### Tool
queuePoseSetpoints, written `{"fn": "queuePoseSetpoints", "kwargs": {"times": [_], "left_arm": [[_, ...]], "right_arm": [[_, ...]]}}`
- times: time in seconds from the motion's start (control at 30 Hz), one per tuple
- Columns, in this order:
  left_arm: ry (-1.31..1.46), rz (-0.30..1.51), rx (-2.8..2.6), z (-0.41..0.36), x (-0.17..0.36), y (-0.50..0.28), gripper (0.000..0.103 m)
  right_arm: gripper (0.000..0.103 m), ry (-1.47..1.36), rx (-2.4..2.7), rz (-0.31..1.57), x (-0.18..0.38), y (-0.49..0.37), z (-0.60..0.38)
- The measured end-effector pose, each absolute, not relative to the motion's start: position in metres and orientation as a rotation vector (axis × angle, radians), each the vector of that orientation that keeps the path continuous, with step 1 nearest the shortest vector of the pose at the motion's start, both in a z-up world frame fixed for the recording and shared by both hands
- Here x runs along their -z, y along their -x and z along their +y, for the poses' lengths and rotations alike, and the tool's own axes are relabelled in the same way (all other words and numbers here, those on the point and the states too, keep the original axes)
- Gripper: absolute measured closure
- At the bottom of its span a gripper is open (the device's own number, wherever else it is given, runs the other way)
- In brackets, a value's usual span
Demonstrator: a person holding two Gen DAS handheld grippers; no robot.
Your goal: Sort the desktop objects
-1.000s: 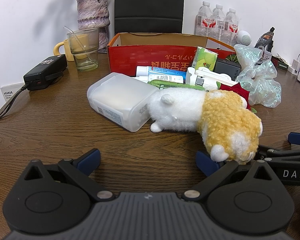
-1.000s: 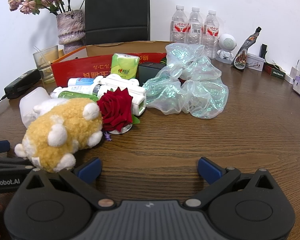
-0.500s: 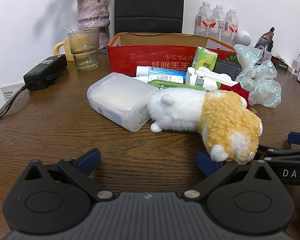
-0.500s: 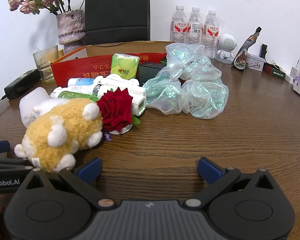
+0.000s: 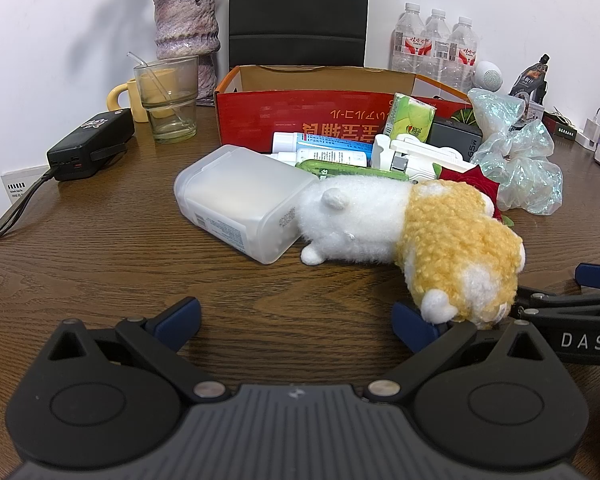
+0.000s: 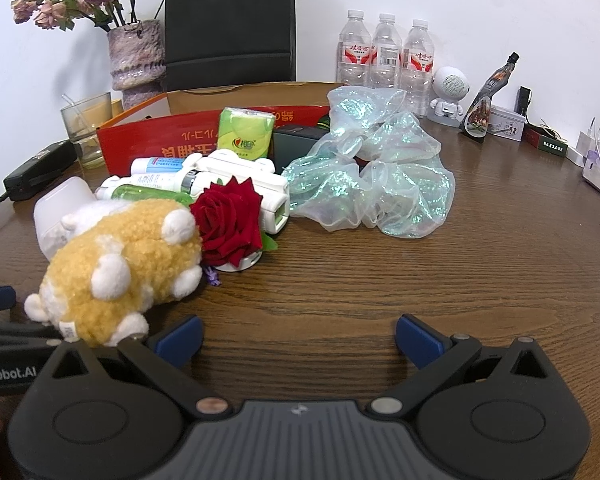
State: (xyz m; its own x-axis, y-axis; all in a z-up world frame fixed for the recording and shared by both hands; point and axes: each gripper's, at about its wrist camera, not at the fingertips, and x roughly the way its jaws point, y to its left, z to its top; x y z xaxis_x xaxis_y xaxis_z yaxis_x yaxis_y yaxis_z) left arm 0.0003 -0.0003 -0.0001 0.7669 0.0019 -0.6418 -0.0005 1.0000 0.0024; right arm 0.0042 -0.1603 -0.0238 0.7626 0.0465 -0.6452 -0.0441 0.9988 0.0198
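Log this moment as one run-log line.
left gripper: open, empty | right gripper: open, empty | yellow-and-white plush toy: lying on wooden table, between grippers | red cardboard box: behind clutter

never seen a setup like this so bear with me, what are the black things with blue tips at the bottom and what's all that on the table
Each black shape is a hand-held gripper that a person carries, with a camera looking along its two blue-tipped fingers. One picture comes from the left hand-held gripper, the other from the right hand-held gripper. Both are open and hold nothing. On the wooden table lie a plush toy, a frosted plastic box, a red rose, shiny wrapping film, tubes and a red cardboard box, probably where things get sorted.
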Motion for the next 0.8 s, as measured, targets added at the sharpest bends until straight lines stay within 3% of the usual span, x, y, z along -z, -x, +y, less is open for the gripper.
{"fn": "queuePoseSetpoints", "kwargs": {"times": [0.8], "left_arm": [[-0.007, 0.697, -0.002, 0.006, 0.012, 0.004, 0.000]], "right_arm": [[0.000, 0.018, -0.091, 0.704, 0.024, -0.001, -0.168]]}}
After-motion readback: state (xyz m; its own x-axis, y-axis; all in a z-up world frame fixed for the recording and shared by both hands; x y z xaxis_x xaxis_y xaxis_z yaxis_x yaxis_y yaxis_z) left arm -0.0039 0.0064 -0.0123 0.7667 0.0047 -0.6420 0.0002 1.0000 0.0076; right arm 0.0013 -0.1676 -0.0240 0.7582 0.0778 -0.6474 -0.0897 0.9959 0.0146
